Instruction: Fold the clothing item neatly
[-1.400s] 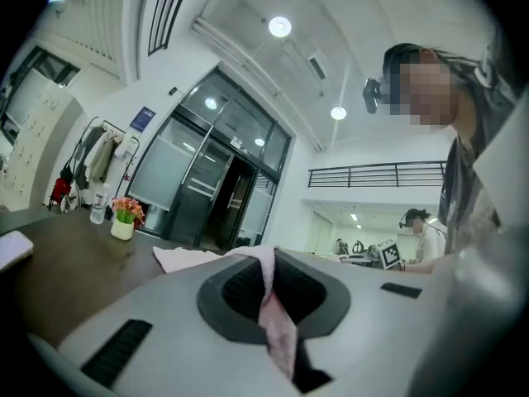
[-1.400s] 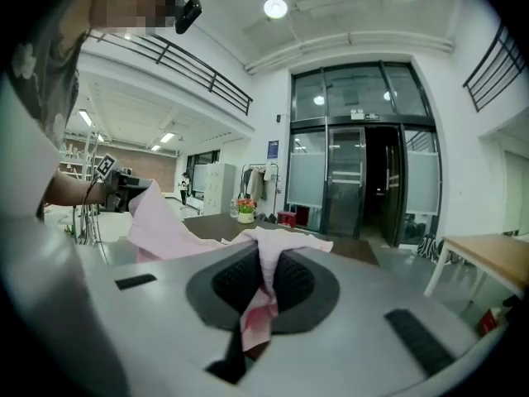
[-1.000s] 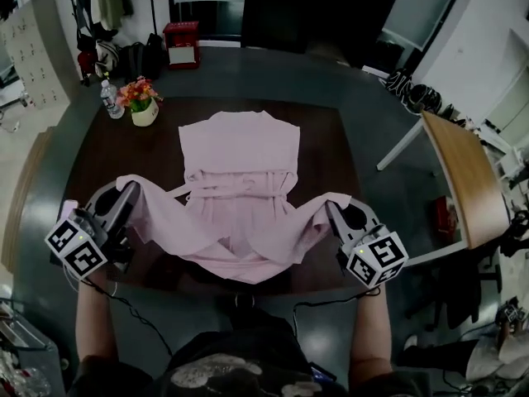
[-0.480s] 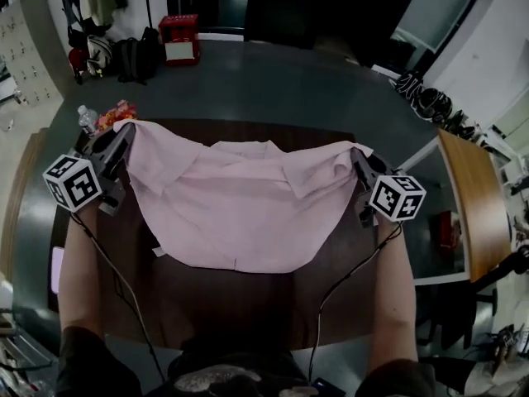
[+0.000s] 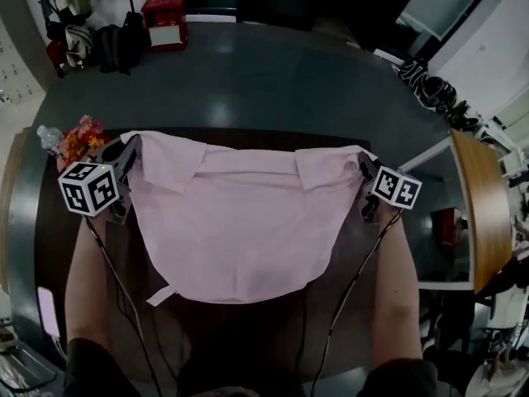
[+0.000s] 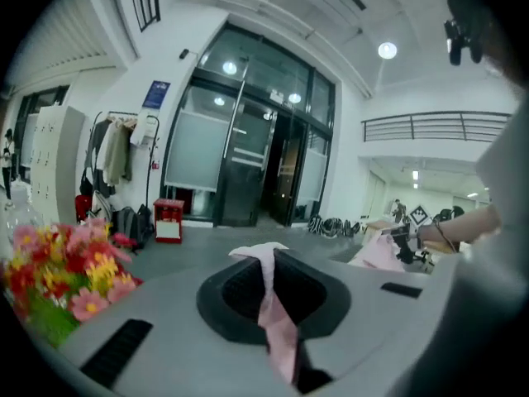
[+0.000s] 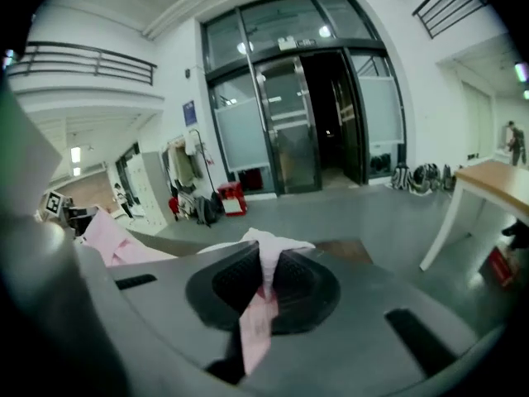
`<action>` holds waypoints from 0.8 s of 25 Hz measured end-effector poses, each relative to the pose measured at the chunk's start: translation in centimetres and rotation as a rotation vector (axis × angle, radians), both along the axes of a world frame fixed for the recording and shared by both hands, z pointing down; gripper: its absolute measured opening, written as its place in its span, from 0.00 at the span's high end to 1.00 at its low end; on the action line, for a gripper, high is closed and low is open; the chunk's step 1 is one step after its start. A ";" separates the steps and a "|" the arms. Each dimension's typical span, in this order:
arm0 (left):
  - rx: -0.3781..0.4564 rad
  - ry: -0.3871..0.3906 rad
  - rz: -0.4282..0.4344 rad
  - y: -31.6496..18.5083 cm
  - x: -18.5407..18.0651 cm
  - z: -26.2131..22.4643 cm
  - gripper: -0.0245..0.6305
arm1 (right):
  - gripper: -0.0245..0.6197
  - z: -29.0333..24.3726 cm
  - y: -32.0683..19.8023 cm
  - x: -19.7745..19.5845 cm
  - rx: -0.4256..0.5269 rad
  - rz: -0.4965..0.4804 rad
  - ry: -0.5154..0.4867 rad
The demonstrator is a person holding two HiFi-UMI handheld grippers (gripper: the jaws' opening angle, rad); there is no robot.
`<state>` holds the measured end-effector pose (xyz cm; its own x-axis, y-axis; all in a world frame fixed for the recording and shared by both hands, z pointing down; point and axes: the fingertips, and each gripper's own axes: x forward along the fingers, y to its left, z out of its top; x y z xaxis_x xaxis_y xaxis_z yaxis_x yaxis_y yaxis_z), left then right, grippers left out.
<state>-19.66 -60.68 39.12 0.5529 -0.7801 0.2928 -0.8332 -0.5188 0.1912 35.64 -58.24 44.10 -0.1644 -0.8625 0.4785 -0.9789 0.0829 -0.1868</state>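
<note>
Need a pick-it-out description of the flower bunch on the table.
Find the dark wooden table under the pink garment. At its far left corner, just beyond the left gripper, sits the flower bunch. Its red, pink and yellow blooms set it apart from the clear bottle beside it.

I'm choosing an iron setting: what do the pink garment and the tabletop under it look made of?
Pink garment: thin woven cloth, possibly cotton, matte; it sags and folds softly. Tabletop: dark brown, wood-look, faint sheen; solid wood or laminate, cannot tell.
</note>
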 end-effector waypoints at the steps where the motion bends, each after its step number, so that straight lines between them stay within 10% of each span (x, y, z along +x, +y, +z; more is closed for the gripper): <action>1: -0.048 -0.034 -0.004 -0.1 0.3 2.7 0.94 | 0.96 3.0 0.4 0.8 -0.076 0.030 0.028; 9: -0.296 -0.175 -0.157 -1.3 -4.6 13.8 0.94 | 0.96 10.9 0.8 3.5 -0.204 0.122 0.122; 20: -0.220 -0.314 -0.184 -0.6 -5.6 13.6 0.71 | 0.72 9.9 1.4 3.1 -0.158 0.128 0.211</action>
<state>-25.27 -61.26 52.68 0.2679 -0.7571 0.5958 -0.9435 -0.3315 0.0029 38.70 -56.83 54.01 0.0585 -0.7817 0.6209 -0.9981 -0.0577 0.0214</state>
